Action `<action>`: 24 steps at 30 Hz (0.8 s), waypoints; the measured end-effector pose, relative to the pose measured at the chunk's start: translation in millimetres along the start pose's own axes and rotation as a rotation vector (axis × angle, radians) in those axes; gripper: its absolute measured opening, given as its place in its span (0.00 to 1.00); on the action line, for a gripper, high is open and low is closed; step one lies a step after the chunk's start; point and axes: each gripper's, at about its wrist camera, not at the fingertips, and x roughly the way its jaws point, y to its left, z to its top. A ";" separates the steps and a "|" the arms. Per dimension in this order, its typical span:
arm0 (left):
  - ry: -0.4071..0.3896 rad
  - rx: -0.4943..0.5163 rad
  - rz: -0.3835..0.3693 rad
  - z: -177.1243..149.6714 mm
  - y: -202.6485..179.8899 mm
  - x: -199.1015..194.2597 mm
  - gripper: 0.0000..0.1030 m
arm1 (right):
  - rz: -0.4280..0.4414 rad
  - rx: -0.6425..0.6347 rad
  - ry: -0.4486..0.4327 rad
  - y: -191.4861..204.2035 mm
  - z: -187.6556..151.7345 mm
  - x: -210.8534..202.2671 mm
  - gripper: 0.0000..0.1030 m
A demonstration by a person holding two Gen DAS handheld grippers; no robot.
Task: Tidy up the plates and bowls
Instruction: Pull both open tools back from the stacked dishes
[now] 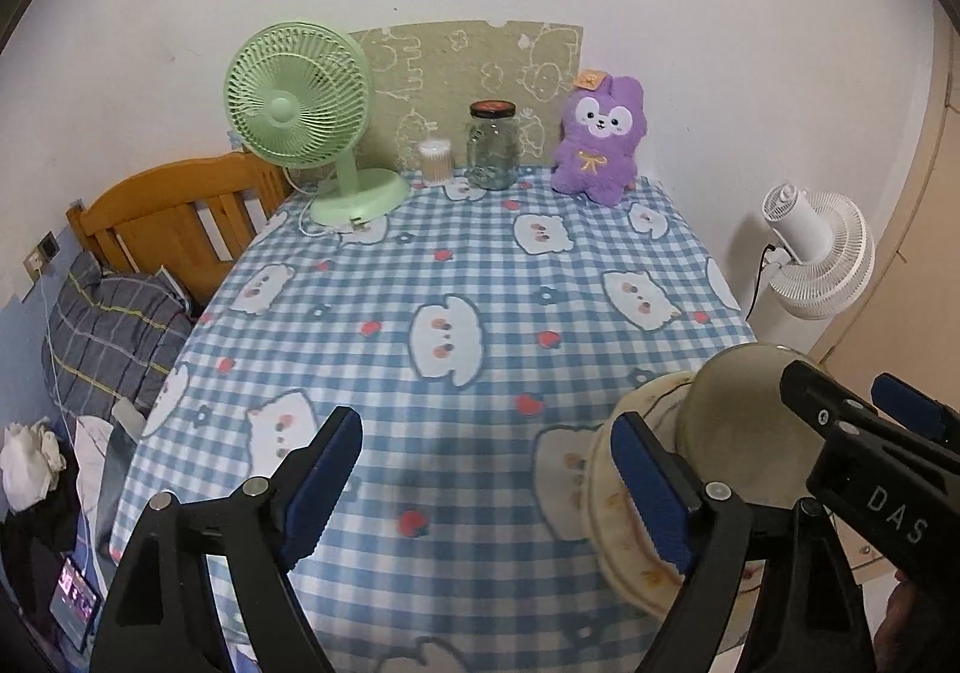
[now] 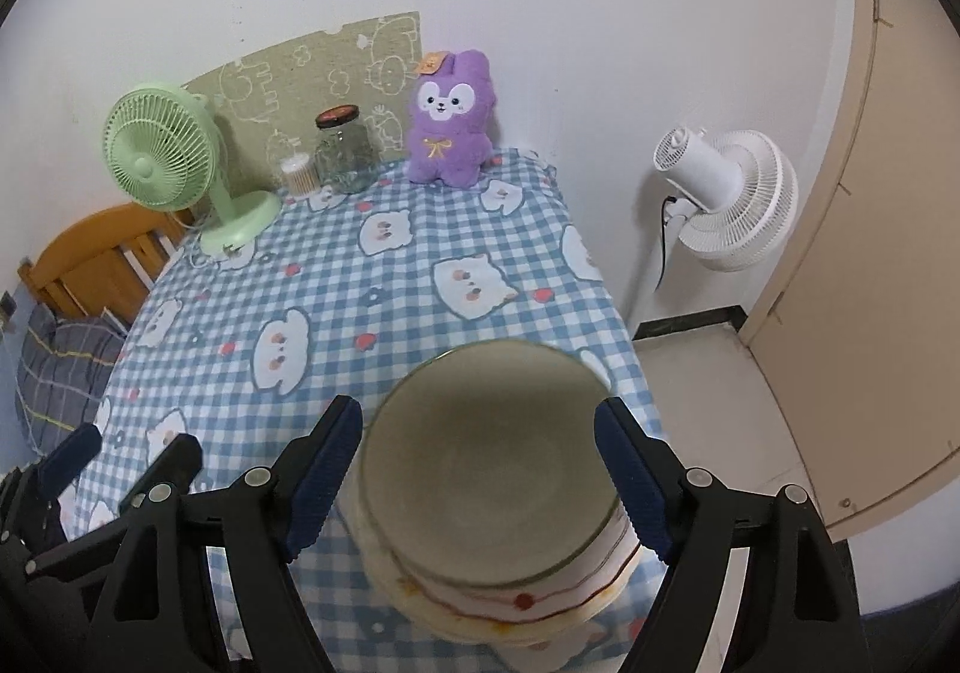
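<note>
A clear glass bowl [image 2: 486, 463] sits on top of a stack at the near right corner of the table. Under it is a white bowl with a red line and dots [image 2: 540, 595], and under that a cream plate [image 2: 474, 634]. My right gripper [image 2: 477, 409] is open, with the glass bowl showing between its blue pads; I see no pad pressing on the rim. In the left wrist view the same glass bowl [image 1: 738, 403] and cream dishes [image 1: 618, 541] lie at the lower right. My left gripper [image 1: 486, 427] is open over bare cloth, with nothing between its fingers.
The blue checked tablecloth [image 1: 420, 265] covers the table. Along the back wall stand a green desk fan [image 1: 300, 97], a tub of cotton swabs [image 1: 435, 160], a glass jar [image 1: 493, 145] and a purple plush [image 1: 600, 139]. A white floor fan [image 2: 726, 193] stands right of the table, and a wooden bed frame [image 1: 174, 217] is on the left.
</note>
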 end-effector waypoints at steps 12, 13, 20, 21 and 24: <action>-0.032 0.036 -0.024 -23.8 70.5 -13.0 0.84 | -0.030 0.019 -0.031 53.5 -40.2 -23.6 0.80; -0.042 0.043 -0.021 -27.2 76.3 -14.3 0.84 | -0.030 0.025 -0.034 57.3 -44.3 -24.7 0.80; -0.041 0.055 -0.026 -46.0 102.3 -16.5 0.84 | -0.021 0.019 -0.050 78.0 -69.0 -32.4 0.80; -0.046 0.054 -0.025 -48.8 105.2 -17.3 0.84 | -0.022 0.016 -0.052 79.7 -71.9 -33.6 0.80; -0.054 0.056 -0.016 -55.9 110.5 -18.5 0.84 | -0.012 0.017 -0.058 81.2 -77.6 -34.3 0.80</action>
